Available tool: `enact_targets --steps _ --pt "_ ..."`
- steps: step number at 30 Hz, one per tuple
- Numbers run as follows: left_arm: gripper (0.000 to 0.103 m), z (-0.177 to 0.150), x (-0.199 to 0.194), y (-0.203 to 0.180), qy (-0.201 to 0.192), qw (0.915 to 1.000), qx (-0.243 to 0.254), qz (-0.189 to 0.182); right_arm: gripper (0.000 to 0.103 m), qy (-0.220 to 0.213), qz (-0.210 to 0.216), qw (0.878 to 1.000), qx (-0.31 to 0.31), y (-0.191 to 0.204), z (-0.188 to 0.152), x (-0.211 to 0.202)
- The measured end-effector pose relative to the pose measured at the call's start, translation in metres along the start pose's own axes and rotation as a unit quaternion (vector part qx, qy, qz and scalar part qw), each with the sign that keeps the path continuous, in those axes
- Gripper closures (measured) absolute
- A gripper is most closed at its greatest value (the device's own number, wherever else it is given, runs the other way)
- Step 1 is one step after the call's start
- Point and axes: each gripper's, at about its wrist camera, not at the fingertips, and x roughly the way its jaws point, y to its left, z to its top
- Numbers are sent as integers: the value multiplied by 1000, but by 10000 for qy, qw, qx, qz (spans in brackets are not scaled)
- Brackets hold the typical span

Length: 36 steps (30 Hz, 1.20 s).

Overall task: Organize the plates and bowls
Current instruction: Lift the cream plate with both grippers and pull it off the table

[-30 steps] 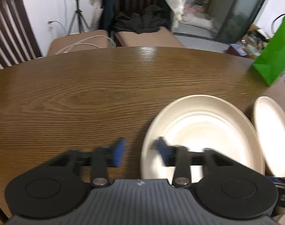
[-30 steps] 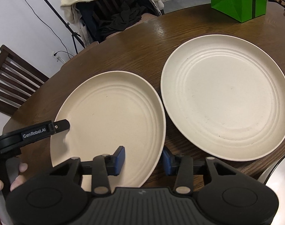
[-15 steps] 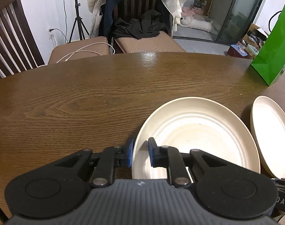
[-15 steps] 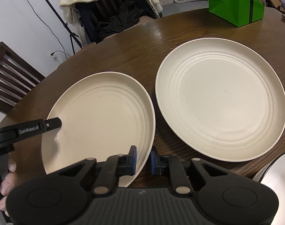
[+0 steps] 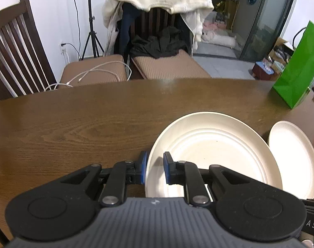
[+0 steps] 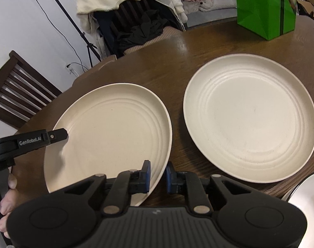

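A cream ribbed plate (image 5: 214,150) (image 6: 111,132) is held at both sides. My left gripper (image 5: 154,170) is shut on its left rim, and its black finger shows in the right wrist view (image 6: 41,139). My right gripper (image 6: 158,178) is shut on the plate's right rim. The plate looks tilted and slightly raised over the table. A second cream plate (image 6: 250,115) (image 5: 293,157) lies flat on the table just to its right.
A round dark wooden table (image 5: 84,124) carries the plates. A green paper bag (image 6: 264,6) (image 5: 297,70) stands at the far right. A white dish rim (image 6: 305,190) shows at the near right. Chairs (image 5: 14,55) with clothes stand behind the table.
Both grippers closed from open onto opposite rims of the left plate. The plate has since lifted and tilted a little.
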Motion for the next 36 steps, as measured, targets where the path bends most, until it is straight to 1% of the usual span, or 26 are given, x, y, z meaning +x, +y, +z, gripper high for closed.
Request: enact_targets --steps 10,19,36 --pt "86 10 -34 -8 -226 9997 -11 24 89 -251 161 9995 -103 -1 6 -30" --pt "86 11 -57 -18 -307 9995 46 30 89 -349 182 9992 -106 -4 9 -52" --pt "86 -5 -110 -33 -423 9989 161 116 88 -423 223 9987 -191 -8 0 -96"
